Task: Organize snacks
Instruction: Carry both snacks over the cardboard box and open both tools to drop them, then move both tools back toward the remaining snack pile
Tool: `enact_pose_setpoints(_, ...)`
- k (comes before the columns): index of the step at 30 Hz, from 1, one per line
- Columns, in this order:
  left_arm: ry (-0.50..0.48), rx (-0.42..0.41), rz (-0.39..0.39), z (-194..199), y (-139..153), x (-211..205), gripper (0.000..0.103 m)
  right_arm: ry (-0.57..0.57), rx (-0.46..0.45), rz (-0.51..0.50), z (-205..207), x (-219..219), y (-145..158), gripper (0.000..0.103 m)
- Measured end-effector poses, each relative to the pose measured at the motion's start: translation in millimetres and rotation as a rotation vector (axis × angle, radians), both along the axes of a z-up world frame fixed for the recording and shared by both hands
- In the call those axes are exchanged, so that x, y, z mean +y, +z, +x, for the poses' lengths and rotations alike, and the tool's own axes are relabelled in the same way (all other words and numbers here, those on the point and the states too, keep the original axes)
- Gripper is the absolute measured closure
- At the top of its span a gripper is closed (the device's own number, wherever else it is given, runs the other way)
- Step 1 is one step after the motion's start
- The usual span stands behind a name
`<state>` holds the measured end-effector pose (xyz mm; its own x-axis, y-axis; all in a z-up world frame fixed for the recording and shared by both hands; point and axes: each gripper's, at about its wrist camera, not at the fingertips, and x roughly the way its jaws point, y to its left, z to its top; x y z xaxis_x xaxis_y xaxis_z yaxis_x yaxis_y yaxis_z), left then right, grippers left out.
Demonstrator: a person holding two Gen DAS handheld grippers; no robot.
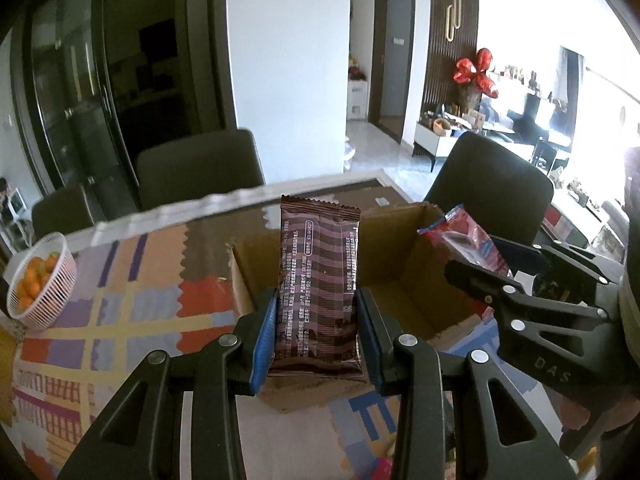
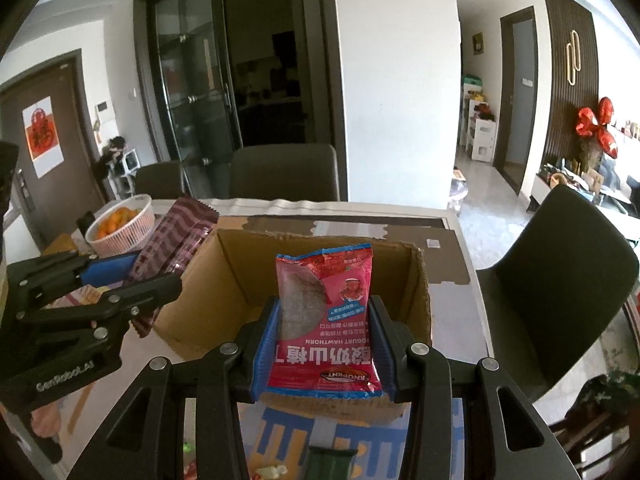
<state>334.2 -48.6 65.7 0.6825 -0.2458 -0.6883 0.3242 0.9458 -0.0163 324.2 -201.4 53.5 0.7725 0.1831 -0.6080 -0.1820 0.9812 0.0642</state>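
Both tongs carry a snack above the cardboard box. Left tongs (image 1: 316,332) pinch the brown wafer packet (image 1: 318,280) by its lower half, and the packet stands upright between the blue pads (image 1: 263,344). Right tongs (image 2: 324,344) pinch the red hawthorn packet (image 2: 326,320) in the same way, with its print upside down.

Risk begins with the grip. Each packet is soft film held only at the sides, so it can slide out or fold if the hand shakes, and then it lands on the bench (image 1: 120,320) and not in the box. The two tongs are also near each other over one opening, so they can knock together or push a packet against the box wall. If the release comes too early, the packet can hit the near rim and tip outward.

The cardboard box (image 2: 248,276) sits on the bench just behind the tongs, open at the top. Its floor looks bare where it is seen, but the packets hide the middle, so I cannot be sure it is empty.

Further left, a white basket (image 1: 60,276) holds small oranges (image 1: 34,276).
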Motion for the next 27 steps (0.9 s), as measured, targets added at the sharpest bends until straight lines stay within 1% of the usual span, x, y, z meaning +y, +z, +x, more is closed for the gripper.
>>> enact_pose_setpoints(5, 0.002, 0.068, -0.014, 17.6, -13.3, -2.6, 0.063, -0.009, 0.018, -0.011, 11.4, 1.6, -8.7, 0.060)
enact_pose_setpoints(6, 0.011, 0.070, -0.009, 18.7, -14.3, -2.8, 0.062, -0.009, 0.022, -0.011, 13.8, 2.4, -10.0, 0.060)
enact_pose_setpoints(7, 0.027, 0.066, 0.002, 18.1, -14.5, -3.3, 0.053, -0.010, 0.029, -0.007, 16.3, 2.2, -12.2, 0.060)
enact_pose_setpoints(8, 0.047, 0.055, 0.019, 15.8, -13.8, -3.6, 0.039, -0.013, 0.030, -0.004, 17.2, 1.1, -13.2, 0.058)
enact_pose_setpoints(9, 0.055, 0.041, 0.029, 13.3, -12.8, -2.9, 0.033, -0.023, 0.030, -0.006, 18.2, 0.4, -13.8, 0.056)
enact_pose_setpoints(10, 0.069, 0.015, 0.046, 7.5, -10.5, -2.3, 0.029, -0.035, 0.029, -0.012, 18.6, 0.3, -13.0, 0.047)
enact_pose_setpoints(11, 0.074, 0.000, 0.058, 4.3, -8.9, -1.3, 0.029, -0.050, 0.022, -0.022, 17.4, 0.1, -12.5, 0.037)
enact_pose_setpoints(12, 0.076, -0.015, 0.071, -1.2, -7.1, -0.1, 0.029, -0.067, 0.006, -0.039, 13.1, -0.7, -11.8, 0.036)
enact_pose_setpoints(16, 0.073, -0.063, 0.104, -21.4, -0.9, 4.2, 0.019, -0.080, -0.040, -0.077, -7.9, -0.1, -5.8, 0.036)
enact_pose_setpoints(19, 0.078, -0.112, 0.136, -43.6, 2.9, 6.6, 0.015, -0.084, -0.065, -0.077, -25.5, -0.8, -0.6, 0.032)
enact_pose_setpoints(22, 0.076, -0.157, 0.161, -67.1, 7.2, 9.3, 0.014, -0.076, -0.089, -0.075, -47.8, 0.9, 2.8, 0.029)
enact_pose_setpoints(23, 0.071, -0.177, 0.167, -75.3, 8.7, 10.4, 0.012, -0.069, -0.088, -0.072, -53.2, 1.6, 3.4, 0.029)
enact_pose_setpoints(27, 0.070, -0.220, 0.164, -107.1, 12.0, 17.0, 0.012, -0.053, -0.077, -0.034, -75.9, 1.4, 4.6, 0.029)
